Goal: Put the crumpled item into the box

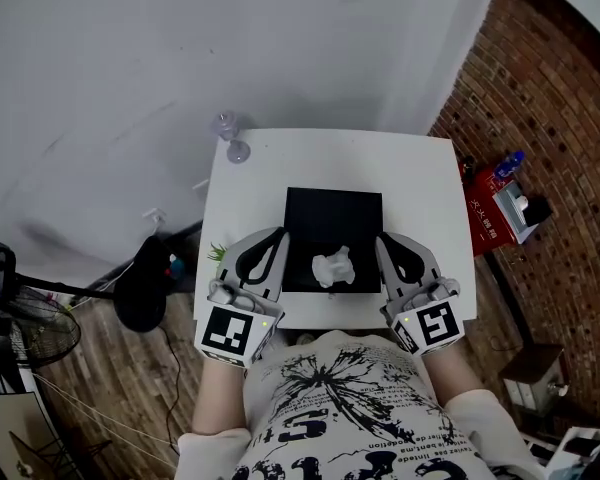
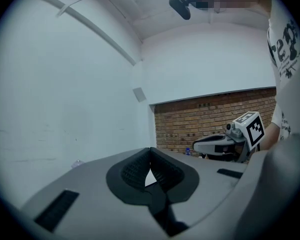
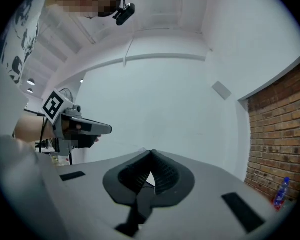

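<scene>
White and light, the crumpled item [image 1: 332,266] could skitter away if nudged, since left gripper [image 1: 277,234] and right gripper [image 1: 383,241] both have their jaws pressed together on nothing. It lies within the black box's [image 1: 330,216] outline by its near edge, between the two grippers' tips, touching neither.
</scene>
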Demonstrator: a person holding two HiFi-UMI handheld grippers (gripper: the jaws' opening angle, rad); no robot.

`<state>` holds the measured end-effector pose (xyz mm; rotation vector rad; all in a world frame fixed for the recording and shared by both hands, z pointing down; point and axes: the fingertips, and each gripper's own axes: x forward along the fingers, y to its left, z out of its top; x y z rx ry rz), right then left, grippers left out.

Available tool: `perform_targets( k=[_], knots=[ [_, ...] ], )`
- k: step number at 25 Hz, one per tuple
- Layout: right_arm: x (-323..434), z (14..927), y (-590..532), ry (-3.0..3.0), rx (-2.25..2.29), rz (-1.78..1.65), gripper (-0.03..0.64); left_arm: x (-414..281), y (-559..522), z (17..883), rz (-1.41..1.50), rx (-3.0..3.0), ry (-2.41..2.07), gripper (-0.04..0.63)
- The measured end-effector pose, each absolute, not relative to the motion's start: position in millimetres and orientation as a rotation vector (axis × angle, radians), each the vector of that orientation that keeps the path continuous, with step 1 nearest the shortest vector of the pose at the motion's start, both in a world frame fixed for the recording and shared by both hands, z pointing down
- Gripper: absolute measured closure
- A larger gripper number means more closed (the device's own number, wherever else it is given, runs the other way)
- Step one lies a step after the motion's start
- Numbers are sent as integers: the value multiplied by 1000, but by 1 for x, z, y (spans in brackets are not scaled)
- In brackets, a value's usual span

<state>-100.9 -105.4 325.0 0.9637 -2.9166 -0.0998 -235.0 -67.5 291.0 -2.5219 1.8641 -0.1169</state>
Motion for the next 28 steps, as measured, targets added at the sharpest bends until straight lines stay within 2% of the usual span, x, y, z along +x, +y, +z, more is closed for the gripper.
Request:
perform_targets(
  k=[4, 14, 21, 28],
  knots=[
    [-101, 325, -102, -2915, 963, -103, 604, -234, -66, 290, -64, -2529, 1863, 581],
    [-99, 340, -99, -2864, 1002, -78, 603, -235, -55, 316, -227, -2592, 1835, 581],
    [-105, 345, -98, -2865, 993, -64, 604, -232, -58, 313, -173, -2573, 1808, 581],
    [-105, 352, -100, -2850, 1023, -35, 603, -234, -55, 326, -257, -2610, 1807, 581]
  ],
)
